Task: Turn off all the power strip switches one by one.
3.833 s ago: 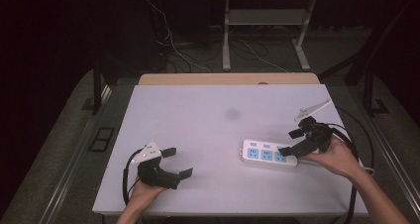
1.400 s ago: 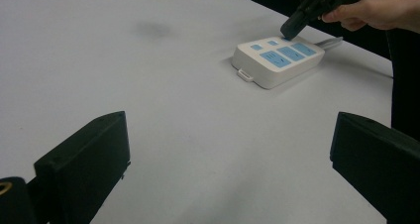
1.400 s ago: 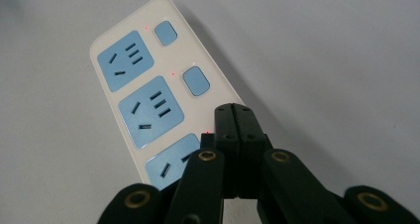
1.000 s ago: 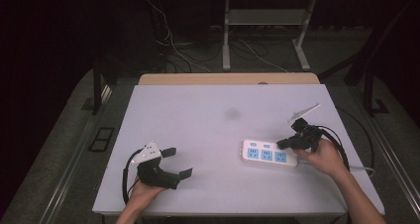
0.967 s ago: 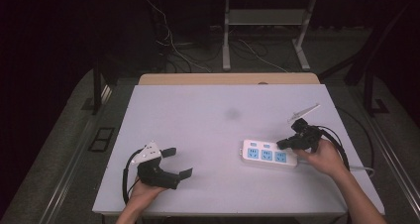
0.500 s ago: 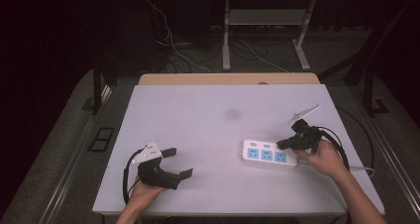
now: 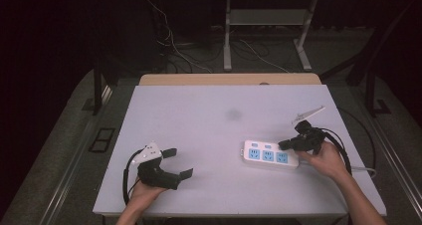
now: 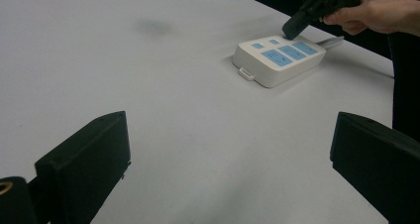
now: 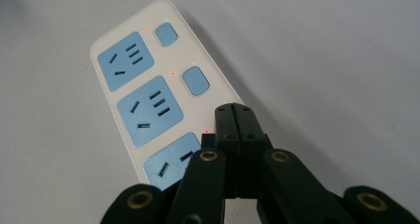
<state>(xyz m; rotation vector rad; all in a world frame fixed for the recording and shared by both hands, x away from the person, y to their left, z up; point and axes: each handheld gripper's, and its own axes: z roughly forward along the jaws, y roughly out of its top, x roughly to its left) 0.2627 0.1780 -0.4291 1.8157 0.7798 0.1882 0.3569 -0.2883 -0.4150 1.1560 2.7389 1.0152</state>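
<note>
Left tool (image 7: 171,164) rests near-left on the desk (image 7: 219,110), jaws spread, nothing between them; leave it parked. Power strip (image 7: 271,155) lies flat right of centre, three blue sockets, each with its own blue switch. Right tool (image 9: 234,116), jaws pressed together, tip sits over the near-end switch, the third. Press straight down on the button centre, don't skid the strip, then lift clear.
</note>
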